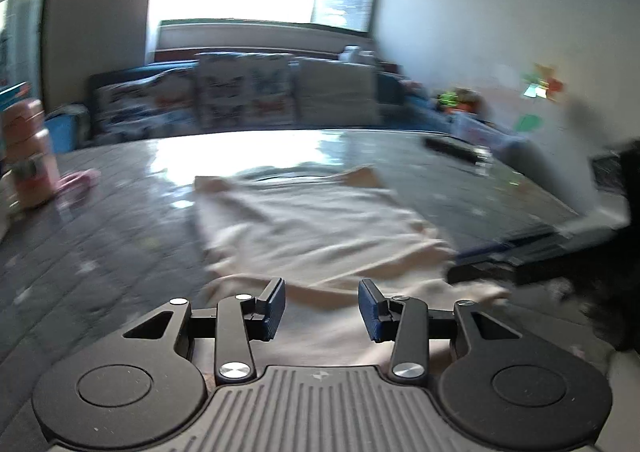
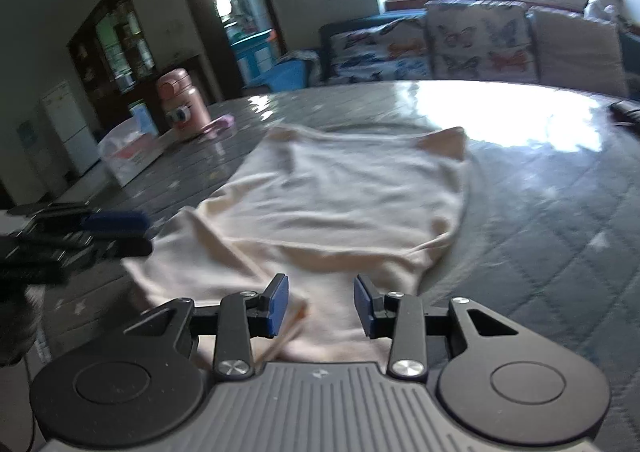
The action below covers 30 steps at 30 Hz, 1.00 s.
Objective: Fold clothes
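Both wrist views low over the cream garment [image 1: 316, 228] [image 2: 344, 196], angled down, facing the sofa [image 1: 240, 96] [image 2: 460, 40], sharing both.

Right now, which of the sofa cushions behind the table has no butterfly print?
The plain grey cushion at the right end of the sofa; the two cushions to its left carry butterflies.

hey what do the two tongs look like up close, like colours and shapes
Both match. The left tongs and right tongs have black jointed link arms with silver round screws, ending in flat dark-blue ribbed pads. Two big round black discs flank a grey ridged plate bearing a small round emblem. No cables or sleeves show clearly.
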Each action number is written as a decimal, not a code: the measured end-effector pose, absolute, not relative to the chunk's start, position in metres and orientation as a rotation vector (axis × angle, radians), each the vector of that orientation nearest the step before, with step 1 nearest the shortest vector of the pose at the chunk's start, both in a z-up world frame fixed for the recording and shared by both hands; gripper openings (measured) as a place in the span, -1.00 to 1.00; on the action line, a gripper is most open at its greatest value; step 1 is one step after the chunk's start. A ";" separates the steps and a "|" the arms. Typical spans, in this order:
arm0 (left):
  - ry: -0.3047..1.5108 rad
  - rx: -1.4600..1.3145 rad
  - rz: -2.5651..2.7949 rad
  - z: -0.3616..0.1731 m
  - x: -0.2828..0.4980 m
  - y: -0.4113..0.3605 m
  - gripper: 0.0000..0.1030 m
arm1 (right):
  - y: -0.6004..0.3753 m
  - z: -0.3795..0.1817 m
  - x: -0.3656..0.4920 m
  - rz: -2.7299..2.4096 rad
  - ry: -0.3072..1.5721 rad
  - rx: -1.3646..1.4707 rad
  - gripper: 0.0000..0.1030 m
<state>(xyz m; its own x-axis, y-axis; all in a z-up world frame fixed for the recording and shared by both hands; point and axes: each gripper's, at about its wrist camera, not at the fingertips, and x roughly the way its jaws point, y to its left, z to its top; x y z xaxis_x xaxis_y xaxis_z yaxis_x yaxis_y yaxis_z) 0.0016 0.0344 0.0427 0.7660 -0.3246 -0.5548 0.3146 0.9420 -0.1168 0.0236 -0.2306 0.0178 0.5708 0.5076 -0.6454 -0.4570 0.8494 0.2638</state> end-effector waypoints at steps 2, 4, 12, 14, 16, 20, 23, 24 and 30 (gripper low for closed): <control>0.610 -0.027 -0.297 0.041 0.002 0.049 -0.15 | -0.222 0.012 0.025 0.582 0.798 0.055 -0.31; 0.611 -0.036 -0.279 0.040 0.000 0.059 -0.11 | -0.216 0.007 0.026 0.592 0.820 0.050 -0.32; 0.657 0.009 -0.273 0.019 -0.011 0.076 0.00 | -0.211 0.021 0.019 0.582 0.784 0.013 -0.87; 0.671 0.028 -0.270 0.014 -0.015 0.078 0.02 | -0.212 0.031 0.019 0.582 0.755 0.001 -0.88; 0.681 0.043 -0.259 0.008 -0.016 0.079 0.02 | -0.212 0.042 0.019 0.581 0.728 -0.008 -0.88; 0.680 0.035 -0.246 0.003 -0.014 0.079 -0.01 | -0.208 0.063 0.019 0.591 0.672 -0.030 -0.88; 0.673 0.025 -0.245 0.001 -0.012 0.075 -0.02 | -0.202 0.079 0.018 0.600 0.634 -0.061 -0.89; 0.667 0.031 -0.246 0.001 -0.013 0.073 -0.02 | -0.200 0.084 0.017 0.603 0.622 -0.072 -0.89; 0.644 0.055 -0.268 0.002 -0.016 0.059 -0.01 | -0.183 0.114 0.019 0.626 0.549 -0.135 -0.89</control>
<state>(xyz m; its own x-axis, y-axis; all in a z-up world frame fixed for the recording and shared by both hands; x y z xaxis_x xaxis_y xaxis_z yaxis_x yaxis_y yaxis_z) -0.0160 0.0588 0.0024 0.7666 -0.2296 -0.5997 0.2635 0.9641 -0.0323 0.0190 -0.1830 0.1140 0.6736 0.5195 -0.5258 -0.5893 0.8068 0.0422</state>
